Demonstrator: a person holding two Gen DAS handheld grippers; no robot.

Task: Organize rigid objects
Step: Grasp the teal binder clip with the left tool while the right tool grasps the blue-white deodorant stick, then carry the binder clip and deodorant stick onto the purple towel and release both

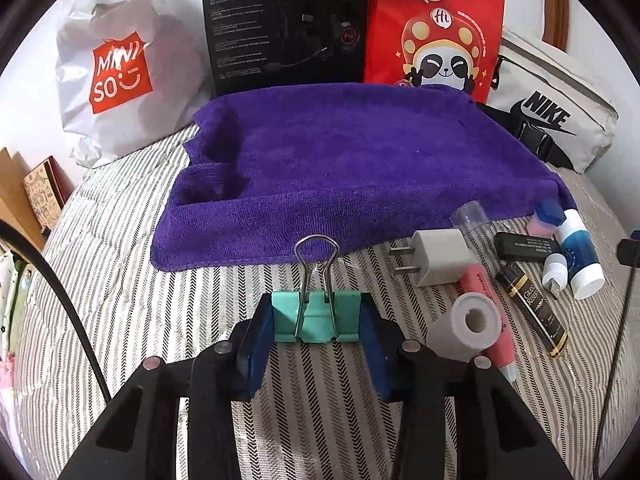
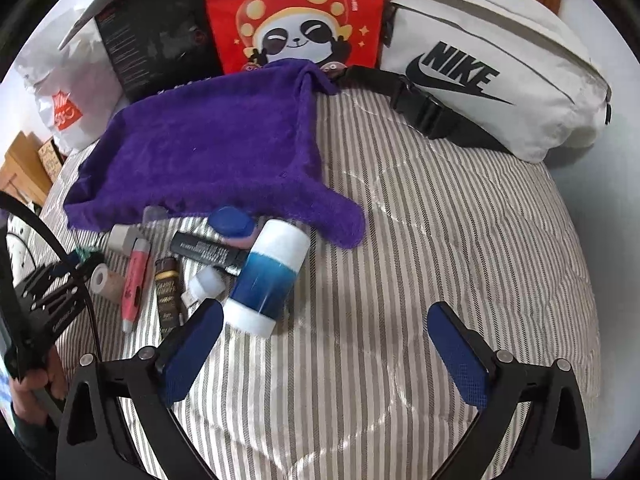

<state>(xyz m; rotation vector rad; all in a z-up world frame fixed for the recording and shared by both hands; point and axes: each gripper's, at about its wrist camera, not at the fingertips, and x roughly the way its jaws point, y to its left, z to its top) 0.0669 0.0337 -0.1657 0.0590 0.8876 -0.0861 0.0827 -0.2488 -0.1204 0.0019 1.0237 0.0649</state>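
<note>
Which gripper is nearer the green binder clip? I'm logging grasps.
Left. The left gripper has its pads clamped on the binder clip; the right gripper hangs open away from it.

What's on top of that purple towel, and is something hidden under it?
Nothing lies on the purple towel. Its near edge covers part of a clear tube and a blue-capped bottle. Anything else beneath it cannot be seen.
</note>
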